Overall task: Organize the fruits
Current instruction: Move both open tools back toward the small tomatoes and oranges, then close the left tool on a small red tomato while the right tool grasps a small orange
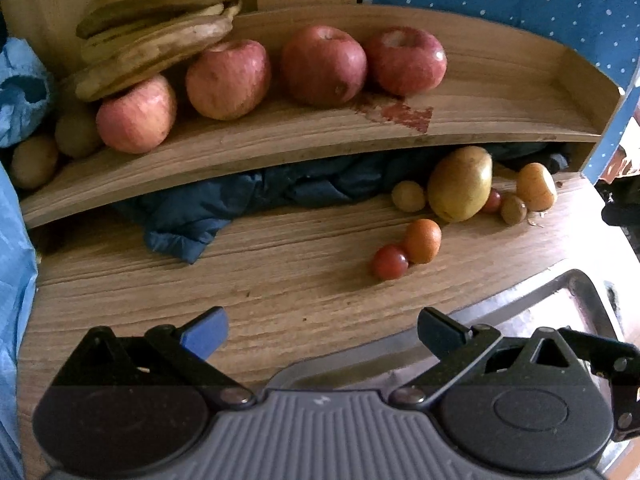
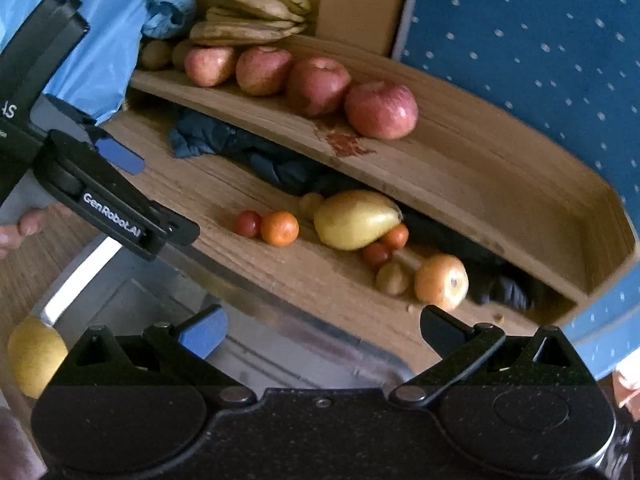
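Several red apples (image 1: 322,64) sit in a row on a raised wooden shelf (image 1: 280,140), with a bunch of browning bananas (image 1: 160,20) at its left end. Below, on the wooden tabletop (image 1: 240,280), lie a yellow-green pear (image 1: 460,184), a small orange (image 1: 422,240), a tomato (image 1: 390,262) and other small fruits. My left gripper (image 1: 322,330) is open and empty, short of the tomato. My right gripper (image 2: 322,330) is open and empty over a metal tray (image 2: 200,300), facing the pear (image 2: 356,218) and a larger orange (image 2: 442,282). The left gripper (image 2: 156,196) shows at upper left.
A dark blue cloth (image 1: 240,200) is stuffed under the shelf. Light blue plastic (image 1: 20,92) hangs at the left. A yellow fruit (image 2: 36,356) lies at the tray's left edge. A blue dotted wall (image 2: 540,60) closes the right side. A person's fingers (image 2: 24,228) hold the left gripper.
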Action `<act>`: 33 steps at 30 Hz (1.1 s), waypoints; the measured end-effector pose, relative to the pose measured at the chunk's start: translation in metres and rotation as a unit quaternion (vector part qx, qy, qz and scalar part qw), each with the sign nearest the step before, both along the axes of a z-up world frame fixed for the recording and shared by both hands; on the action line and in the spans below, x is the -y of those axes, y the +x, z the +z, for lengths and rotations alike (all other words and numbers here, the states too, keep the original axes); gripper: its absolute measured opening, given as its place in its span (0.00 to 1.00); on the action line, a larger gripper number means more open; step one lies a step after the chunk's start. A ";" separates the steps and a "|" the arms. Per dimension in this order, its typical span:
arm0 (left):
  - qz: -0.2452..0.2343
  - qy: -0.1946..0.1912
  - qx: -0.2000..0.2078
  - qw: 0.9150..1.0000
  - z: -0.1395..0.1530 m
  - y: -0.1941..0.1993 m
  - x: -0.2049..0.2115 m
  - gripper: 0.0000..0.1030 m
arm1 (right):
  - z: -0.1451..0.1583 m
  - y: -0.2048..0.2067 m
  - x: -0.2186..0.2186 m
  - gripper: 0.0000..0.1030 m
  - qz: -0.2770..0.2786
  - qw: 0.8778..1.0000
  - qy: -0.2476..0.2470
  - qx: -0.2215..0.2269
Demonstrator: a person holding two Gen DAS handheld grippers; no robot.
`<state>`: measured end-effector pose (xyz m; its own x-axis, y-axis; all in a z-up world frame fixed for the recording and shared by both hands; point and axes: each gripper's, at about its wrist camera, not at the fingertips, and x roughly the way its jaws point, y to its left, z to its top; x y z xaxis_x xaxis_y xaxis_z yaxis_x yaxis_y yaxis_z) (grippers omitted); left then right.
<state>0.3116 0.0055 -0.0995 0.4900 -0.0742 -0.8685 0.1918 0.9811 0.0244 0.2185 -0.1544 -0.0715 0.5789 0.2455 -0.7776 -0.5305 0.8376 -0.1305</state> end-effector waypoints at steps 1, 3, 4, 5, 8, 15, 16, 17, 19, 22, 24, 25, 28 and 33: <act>0.001 0.001 -0.001 1.000 -0.001 0.002 0.001 1.00 | 0.000 0.003 0.000 0.99 0.002 1.000 0.002 -0.001; 0.004 0.006 -0.006 1.000 -0.004 0.007 0.002 1.00 | -0.002 0.011 -0.002 0.99 0.006 1.000 0.007 -0.002; 0.006 0.010 -0.010 1.000 -0.005 0.010 0.003 1.00 | -0.003 0.015 -0.003 0.99 0.008 1.000 0.008 -0.002; 0.008 0.012 -0.013 1.000 -0.006 0.012 0.004 1.00 | -0.004 0.018 -0.005 0.99 0.010 1.000 0.009 -0.001; 0.007 0.017 -0.016 1.000 -0.008 0.019 0.006 1.00 | -0.007 0.026 -0.011 0.99 0.025 1.000 0.004 0.008; -0.005 0.016 -0.019 1.000 -0.010 0.029 0.011 1.00 | -0.010 0.030 -0.030 0.97 0.105 0.991 -0.052 0.063; -0.007 0.015 -0.019 1.000 -0.011 0.030 0.012 1.00 | -0.011 0.031 -0.033 0.96 0.120 0.988 -0.064 0.072; -0.008 0.014 -0.019 1.000 -0.011 0.032 0.013 1.00 | -0.012 0.031 -0.034 0.96 0.130 0.986 -0.071 0.078; -0.010 0.013 -0.021 1.000 -0.013 0.033 0.015 1.00 | -0.013 0.033 -0.037 0.90 0.146 0.982 -0.082 0.086; -0.007 0.012 -0.021 1.000 -0.014 0.036 0.015 0.99 | -0.016 0.038 -0.038 0.87 0.159 0.980 -0.086 0.082; -0.006 0.007 -0.020 1.000 -0.013 0.037 0.013 0.99 | -0.017 0.041 -0.038 0.84 0.164 0.980 -0.084 0.078; -0.008 0.004 -0.020 1.000 -0.012 0.037 0.013 0.99 | -0.017 0.042 -0.039 0.81 0.168 0.979 -0.085 0.078; -0.016 0.009 -0.018 1.000 -0.012 0.038 0.014 0.96 | -0.019 0.045 -0.040 0.76 0.176 0.977 -0.089 0.075; -0.028 0.004 -0.019 0.999 -0.011 0.037 0.017 0.88 | -0.022 0.047 -0.042 0.68 0.191 0.974 -0.101 0.062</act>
<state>0.3487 -0.0119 -0.1103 0.4525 -0.0937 -0.8868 0.2474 0.9686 0.0239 0.2656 -0.1128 -0.0936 0.5676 0.3106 -0.7625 -0.7686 0.5319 -0.3555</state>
